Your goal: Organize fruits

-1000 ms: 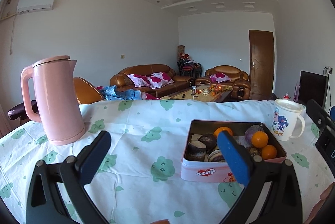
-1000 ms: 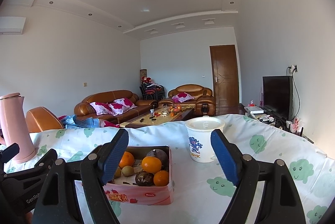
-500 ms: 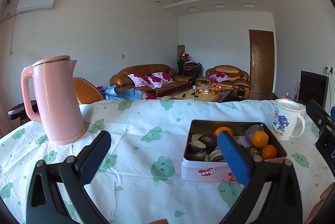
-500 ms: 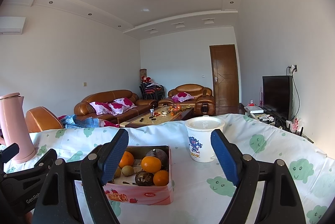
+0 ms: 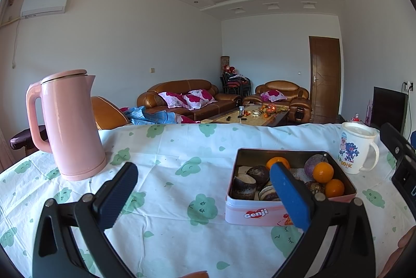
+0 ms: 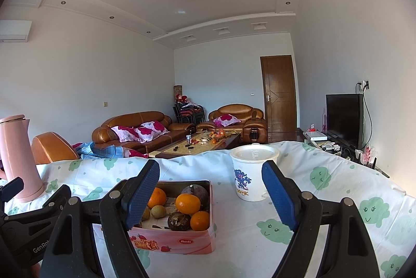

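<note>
The fruits lie together in the pink tin (image 5: 262,213) on the table (image 5: 169,200): oranges (image 6: 187,203), dark round pieces (image 5: 257,174) and a purple one (image 6: 195,191). I see no fruit loose on the cloth. This fits a tin just filled, and also a tin that waits to be sorted, so I cannot judge the step, and I name no next move.

The left gripper (image 5: 204,196) is held low over the near table, left of the tin, jaws wide apart and empty. The right gripper (image 6: 210,191) points between the tin and the white mug (image 6: 249,179), also wide apart, holding nothing. The kettle (image 5: 70,124) stands far left.
</note>
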The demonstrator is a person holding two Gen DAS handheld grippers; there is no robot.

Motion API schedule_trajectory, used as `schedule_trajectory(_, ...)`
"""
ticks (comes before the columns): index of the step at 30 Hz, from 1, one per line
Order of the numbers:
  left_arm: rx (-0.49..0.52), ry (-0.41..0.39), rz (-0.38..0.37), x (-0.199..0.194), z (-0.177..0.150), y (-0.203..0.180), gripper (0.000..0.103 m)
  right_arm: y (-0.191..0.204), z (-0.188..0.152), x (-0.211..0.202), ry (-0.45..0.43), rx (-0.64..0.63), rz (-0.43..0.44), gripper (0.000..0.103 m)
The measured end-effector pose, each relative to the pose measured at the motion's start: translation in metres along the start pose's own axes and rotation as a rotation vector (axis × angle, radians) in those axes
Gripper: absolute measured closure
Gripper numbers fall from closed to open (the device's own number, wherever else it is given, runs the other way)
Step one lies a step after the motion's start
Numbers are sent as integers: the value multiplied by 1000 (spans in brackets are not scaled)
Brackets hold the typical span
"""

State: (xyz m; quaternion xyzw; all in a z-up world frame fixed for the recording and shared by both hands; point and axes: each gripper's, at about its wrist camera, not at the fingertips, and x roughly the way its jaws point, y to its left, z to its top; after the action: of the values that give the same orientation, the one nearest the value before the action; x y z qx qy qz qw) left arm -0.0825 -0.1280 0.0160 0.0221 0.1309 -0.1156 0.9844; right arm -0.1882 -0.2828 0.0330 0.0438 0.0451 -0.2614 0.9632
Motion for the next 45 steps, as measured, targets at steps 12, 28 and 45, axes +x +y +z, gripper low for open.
schedule_trajectory(12,-1,-1,-2,0,0,0,0,0,0,0,-1,0,0,21)
schedule_trajectory(28,7,6,6,1,1,1,0,0,0,-1,0,0,0,21)
schedule_trajectory(45,4,25,0,2,0,4,0,0,0,1,9,-4,2,21)
